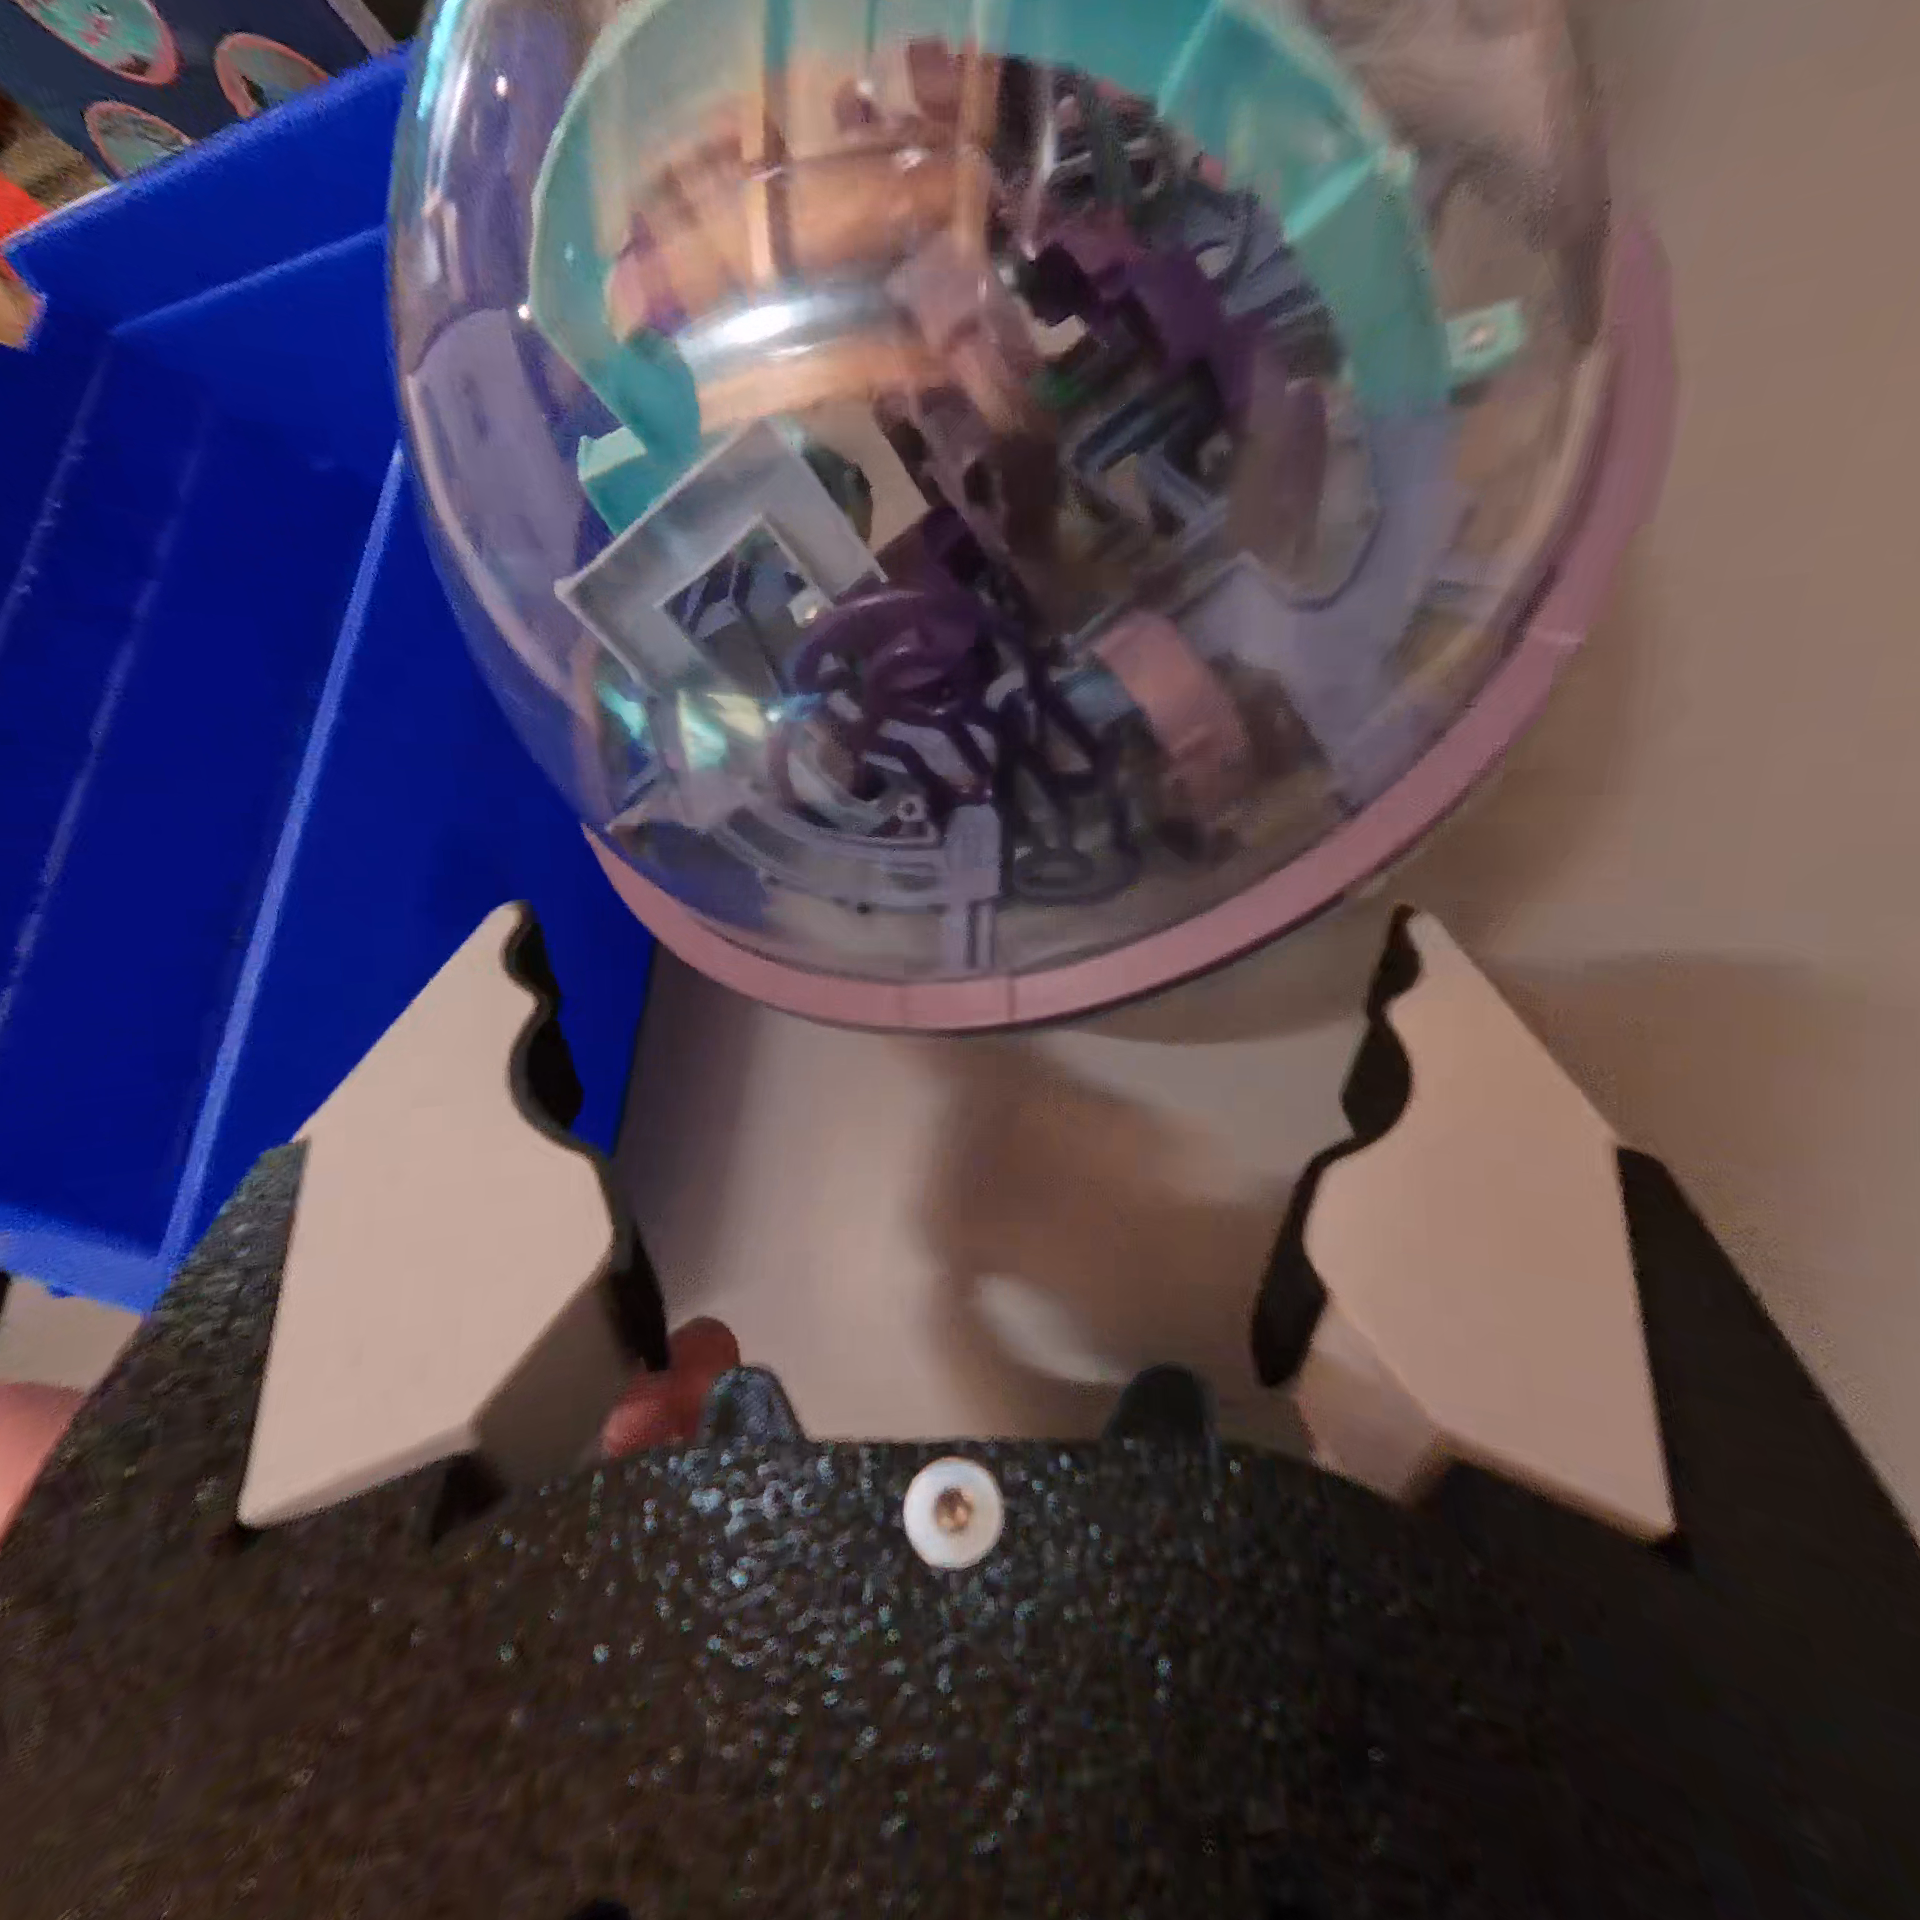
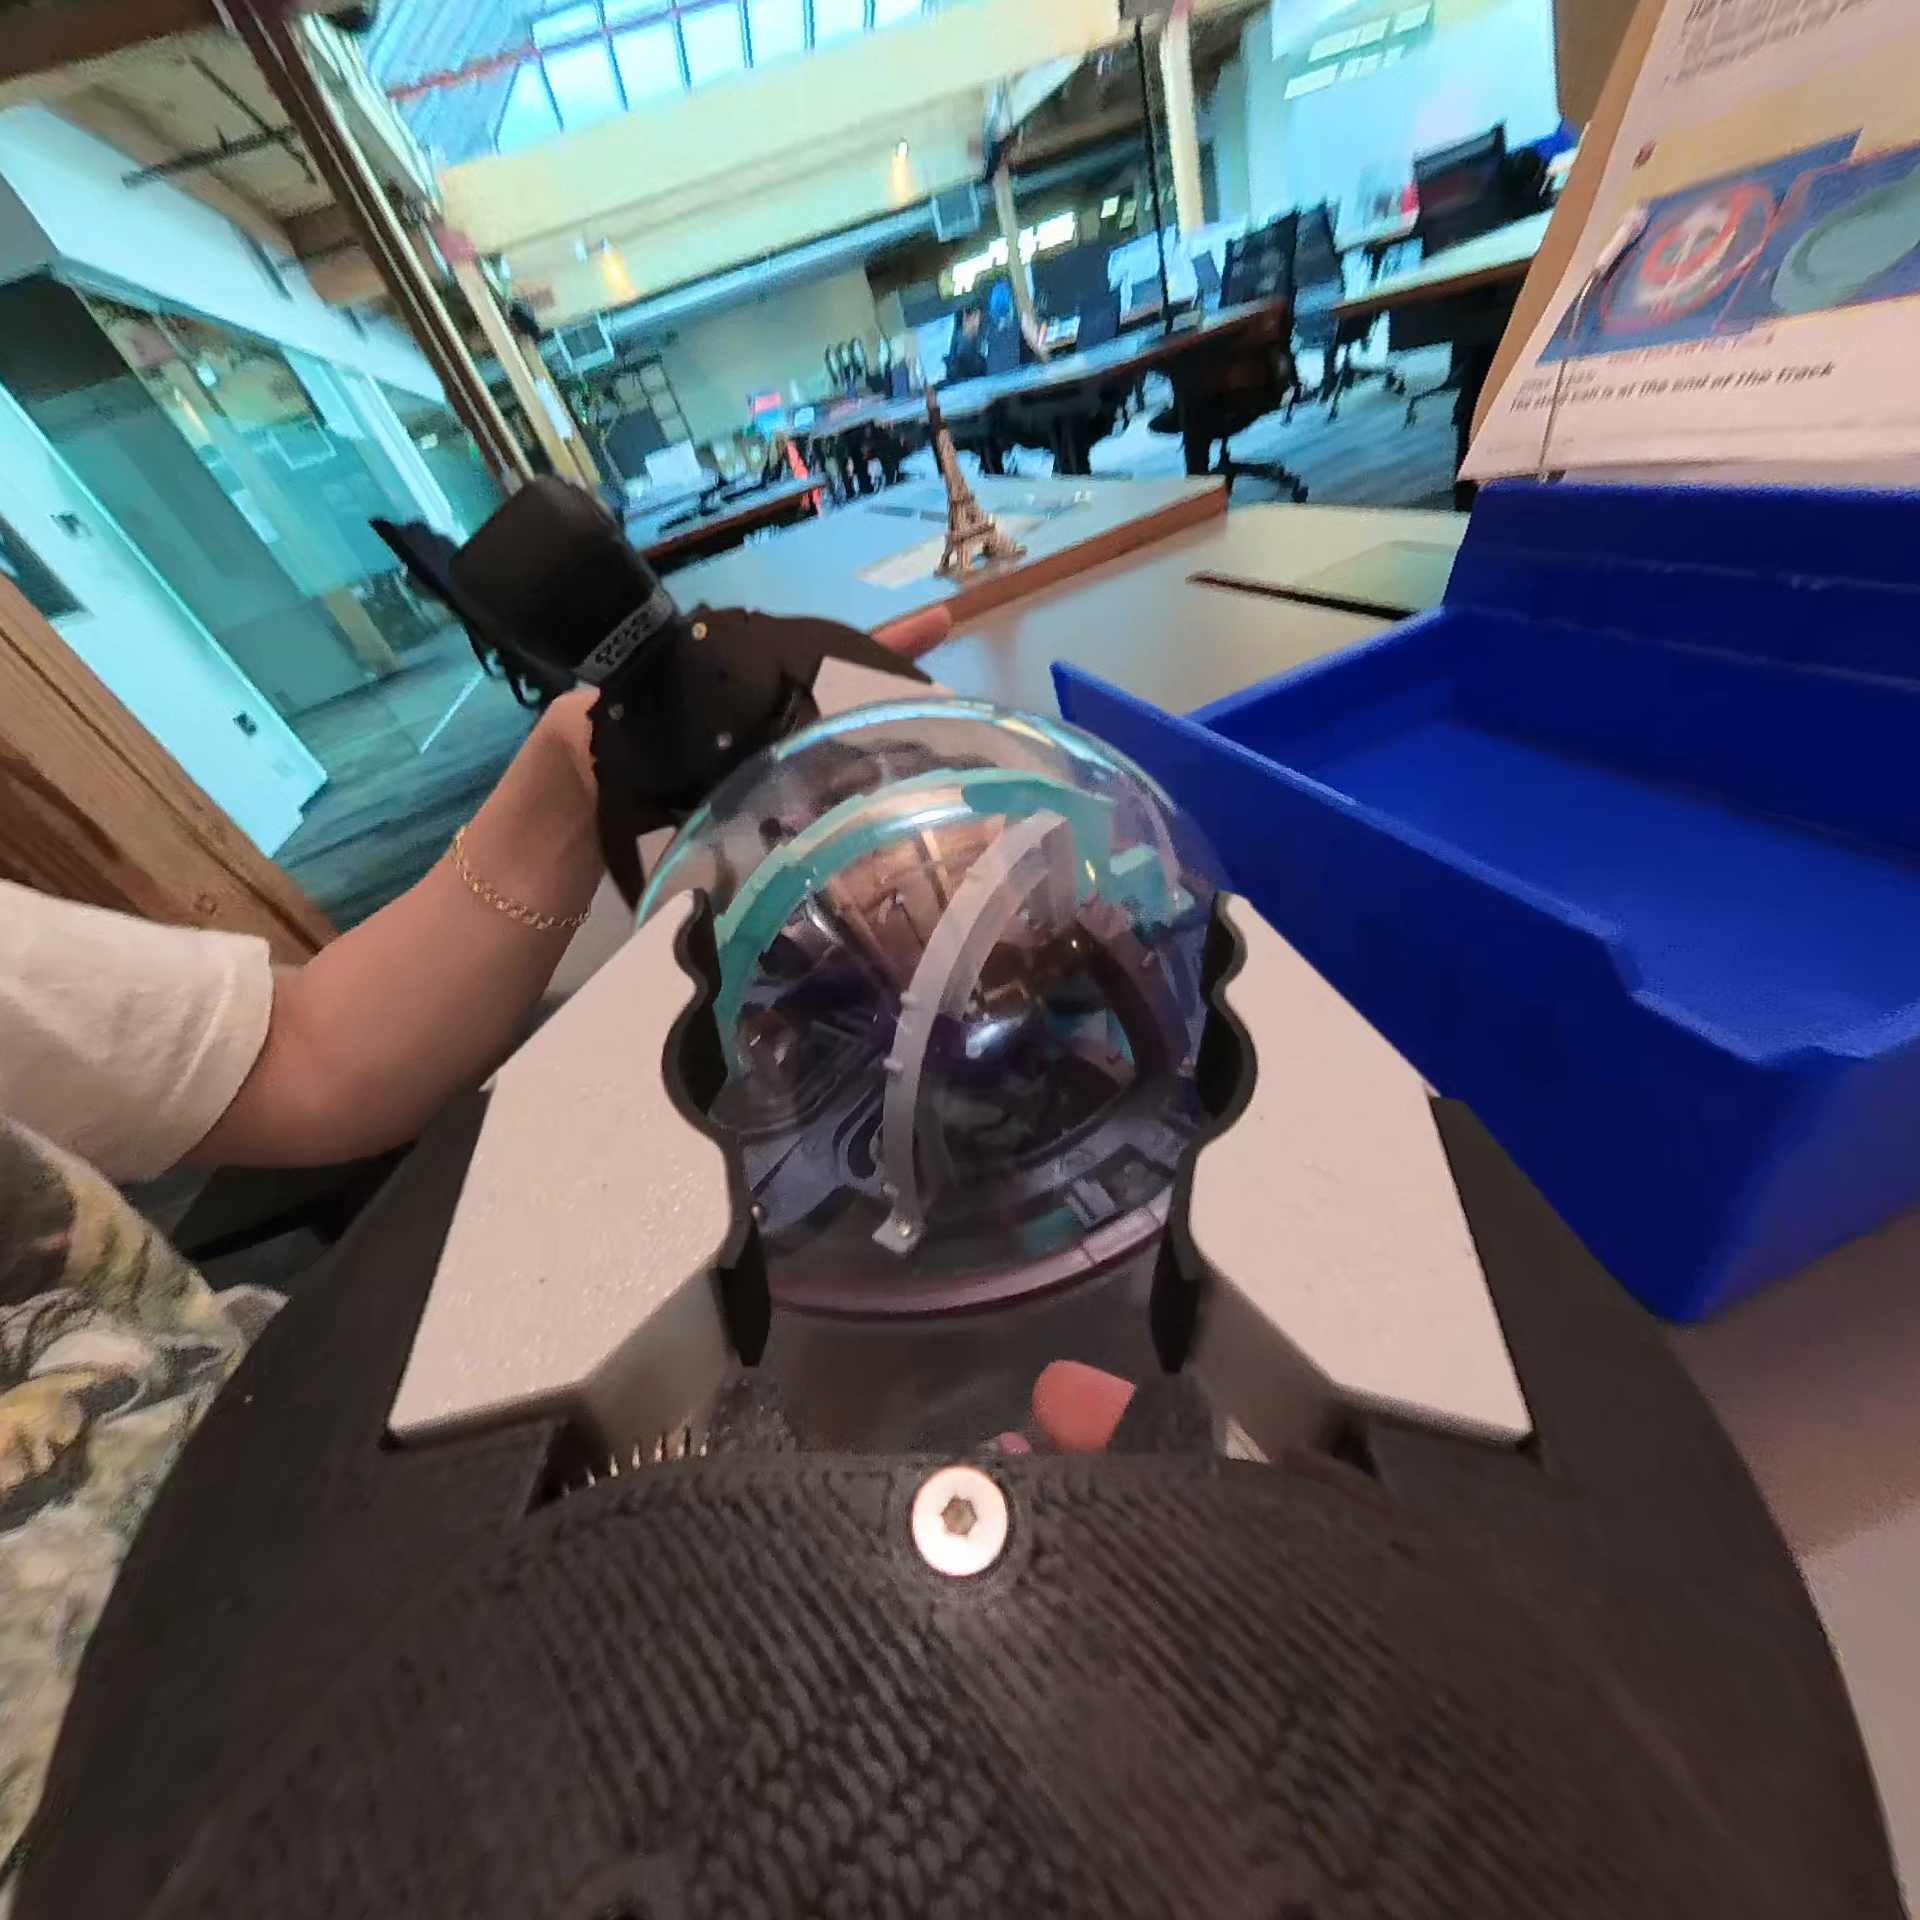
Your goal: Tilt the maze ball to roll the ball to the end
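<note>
Right tongs [image 2: 956, 1039] clamp maze ball [image 2: 935, 997] (left tongs [image 1: 961, 997] gape wide, clear of it).

Maze ball [image 1: 1018, 499]: top cut off by the frame edge, inner tracks motion-blurred, small ball indistinguishable. Beside it, blue bin [image 1: 208, 675] cropped at left. Behind it, left gripper [image 2: 727, 707] fingertips hidden.

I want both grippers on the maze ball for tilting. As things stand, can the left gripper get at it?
Probably yes. The left gripper stands wide open just short of the maze ball, nothing between them; the blue bin sits off to one side.
</note>
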### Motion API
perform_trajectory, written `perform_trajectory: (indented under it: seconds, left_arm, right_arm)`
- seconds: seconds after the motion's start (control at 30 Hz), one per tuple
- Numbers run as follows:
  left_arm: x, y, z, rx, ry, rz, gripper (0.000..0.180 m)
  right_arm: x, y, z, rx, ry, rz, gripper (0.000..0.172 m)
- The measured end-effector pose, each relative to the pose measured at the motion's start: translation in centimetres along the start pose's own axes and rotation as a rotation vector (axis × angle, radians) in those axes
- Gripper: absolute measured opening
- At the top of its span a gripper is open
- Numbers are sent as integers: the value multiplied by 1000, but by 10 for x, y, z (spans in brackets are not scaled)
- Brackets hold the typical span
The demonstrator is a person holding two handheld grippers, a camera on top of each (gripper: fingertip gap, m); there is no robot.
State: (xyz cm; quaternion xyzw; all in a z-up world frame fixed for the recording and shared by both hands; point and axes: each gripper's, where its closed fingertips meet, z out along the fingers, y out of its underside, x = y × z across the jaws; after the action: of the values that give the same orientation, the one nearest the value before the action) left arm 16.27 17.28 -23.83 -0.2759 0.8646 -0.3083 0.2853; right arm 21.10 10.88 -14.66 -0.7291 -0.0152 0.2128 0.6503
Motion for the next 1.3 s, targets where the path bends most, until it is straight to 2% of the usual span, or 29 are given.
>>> perform_trajectory:
  seconds: [0.07,0.17,0.27,0.37,0.43,0.5,0.53,0.67,0.8,0.9,1.0,1.1,1.23,1.3]
  left_arm:
    - [-3,3,5,-40,-38,58,127]
    - [-10,0,5,-54,-99,118,133]
    - [-11,-15,0,8,-116,148,136]
    - [-8,-32,-3,70,-127,206,136]
    - [2,-40,0,97,-99,262,136]
    - [8,-40,7,91,-83,291,154]
    - [6,-38,9,84,-92,286,156]
    - [9,-33,1,78,-58,276,140]
    - [25,-24,-4,42,37,248,136]
    - [41,-26,-5,60,131,186,138]
    - [52,-34,-16,125,216,101,140]
    - [53,-50,-38,272,279,5,124]
    - [32,-89,-64,532,228,-75,106]
    - [17,-93,-53,535,149,-108,100]
  right_arm:
    - [0,0,-10,-45,20,-30,93]
    - [-10,-2,-22,-101,13,-80,94]
    - [-21,16,-26,-231,-8,-174,95]
    - [-15,26,-16,-290,52,-262,113]
    - [-16,24,-9,-264,48,-272,114]
    - [-17,21,-3,-238,46,-277,114]
    - [-16,20,-2,-228,50,-280,114]
    - [-21,17,-4,-224,42,-305,114]
    - [-30,21,-10,-291,36,-390,115]
    - [-36,35,-8,-385,38,-486,127]
    - [-44,40,-6,-416,9,-562,136]
    - [-49,45,-8,-443,-28,-638,137]
    - [-51,45,-7,-442,-39,-657,137]
    - [-51,44,-5,-430,-43,-650,137]
